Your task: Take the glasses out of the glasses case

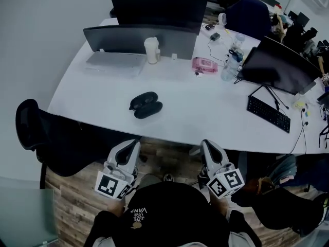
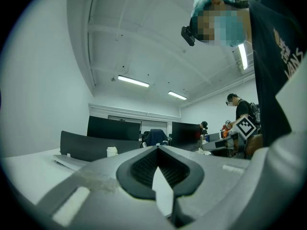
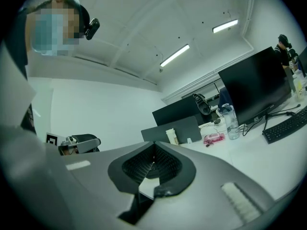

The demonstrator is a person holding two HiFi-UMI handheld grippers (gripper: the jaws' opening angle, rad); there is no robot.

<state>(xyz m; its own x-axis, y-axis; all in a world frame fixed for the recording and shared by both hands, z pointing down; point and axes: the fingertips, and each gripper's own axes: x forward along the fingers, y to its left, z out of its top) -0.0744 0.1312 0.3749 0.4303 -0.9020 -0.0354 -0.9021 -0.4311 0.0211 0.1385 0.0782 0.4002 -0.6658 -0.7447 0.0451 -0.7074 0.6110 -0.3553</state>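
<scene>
The glasses case (image 1: 145, 105) lies on the white desk (image 1: 205, 112), its long axis running roughly crosswise. Short of the case and off the desk, both grippers have their jaws closed on nothing. The left gripper (image 1: 129, 145) is nearer the case than the right gripper (image 1: 206, 145).

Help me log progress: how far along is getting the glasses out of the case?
Done: nothing yet; the dark oval glasses case lies on the white table, no glasses outside it. In hand: nothing; the left gripper and right gripper hang short of the table edge, jaws together, empty. Left: reach the case, open it if shut, lift the glasses out.
</scene>
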